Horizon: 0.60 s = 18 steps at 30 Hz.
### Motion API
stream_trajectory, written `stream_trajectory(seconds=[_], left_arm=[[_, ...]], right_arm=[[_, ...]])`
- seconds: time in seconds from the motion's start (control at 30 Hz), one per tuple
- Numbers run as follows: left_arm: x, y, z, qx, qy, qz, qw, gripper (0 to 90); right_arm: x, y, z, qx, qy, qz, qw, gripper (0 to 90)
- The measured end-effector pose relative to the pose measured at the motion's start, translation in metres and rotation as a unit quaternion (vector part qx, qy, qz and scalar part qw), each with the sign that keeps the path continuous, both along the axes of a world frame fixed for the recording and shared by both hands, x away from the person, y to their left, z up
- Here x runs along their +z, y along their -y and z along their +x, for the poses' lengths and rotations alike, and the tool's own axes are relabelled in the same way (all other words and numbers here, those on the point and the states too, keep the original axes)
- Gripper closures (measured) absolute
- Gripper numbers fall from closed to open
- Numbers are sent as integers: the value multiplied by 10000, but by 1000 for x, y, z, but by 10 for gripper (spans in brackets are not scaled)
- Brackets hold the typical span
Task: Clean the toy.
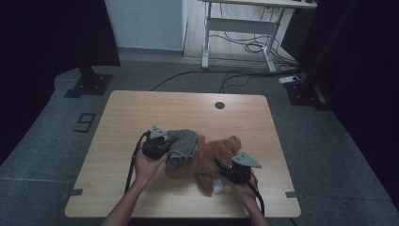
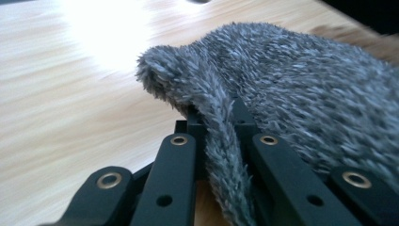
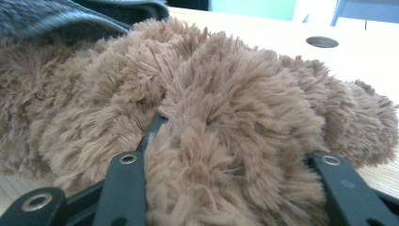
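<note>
The left claw (image 2: 219, 155) sits closest to the lens in the left gripper view, clenched on a thin fold of the grey fuzzy cloth (image 2: 301, 94); the black jaws pinch the fold from both sides with almost no gap. In the right gripper view the right claw (image 3: 230, 179) grasps a thick wad of the brown plush toy (image 3: 226, 103), its jaws spread around the fur.

From the high view, the brown plush toy (image 1: 211, 157) lies near the middle of the desk (image 1: 141, 106), slightly toward six o'clock, with the grey fuzzy cloth (image 1: 183, 143) draped over its end at nine o'clock. The left claw (image 1: 162, 146) holds the cloth at that nine o'clock side; the right claw (image 1: 226, 172) holds the toy at about five o'clock.

The likely trouble: the left grip is only on a narrow ridge of pile, so a sharp pull could let the cloth slide out. The cloth also clings to the fur, so tugging it may drag the whole toy along unless the right claw anchors it firmly. The right claw bites mostly fluff, which could compress and slip. A trailing cable could also snag on the desk edge near six o'clock.

No container stands on the desk; nothing is held inside anything, though the cloth partly covers the toy.
</note>
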State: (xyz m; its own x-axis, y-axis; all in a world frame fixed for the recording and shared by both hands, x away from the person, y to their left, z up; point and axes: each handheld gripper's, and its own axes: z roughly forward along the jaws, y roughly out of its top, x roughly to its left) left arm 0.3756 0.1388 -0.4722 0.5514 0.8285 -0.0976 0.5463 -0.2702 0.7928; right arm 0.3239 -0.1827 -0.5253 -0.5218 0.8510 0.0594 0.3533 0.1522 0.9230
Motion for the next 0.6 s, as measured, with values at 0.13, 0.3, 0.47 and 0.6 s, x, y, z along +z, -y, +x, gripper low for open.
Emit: stream_trajectory(seconds=[0.13, 0.3, 0.47, 0.6], left_arm=[[-27, -16, 0, 166, -443, 88, 9988, 835], [-53, -13, -1, 30, -883, -107, 9960, 837], [-45, -6, 3, -39, -838, -202, 9963, 847], [-41, -4, 13, 34, -859, -343, 9957, 849]], right_arm=[[0, 0, 1, 1, -30, 7, 10000, 513], [1, 0, 2, -1, -63, 35, 10000, 523], [3, -1, 3, 94, 16, 28, 10000, 551], [4, 0, 9, 203, 97, 59, 9997, 562]])
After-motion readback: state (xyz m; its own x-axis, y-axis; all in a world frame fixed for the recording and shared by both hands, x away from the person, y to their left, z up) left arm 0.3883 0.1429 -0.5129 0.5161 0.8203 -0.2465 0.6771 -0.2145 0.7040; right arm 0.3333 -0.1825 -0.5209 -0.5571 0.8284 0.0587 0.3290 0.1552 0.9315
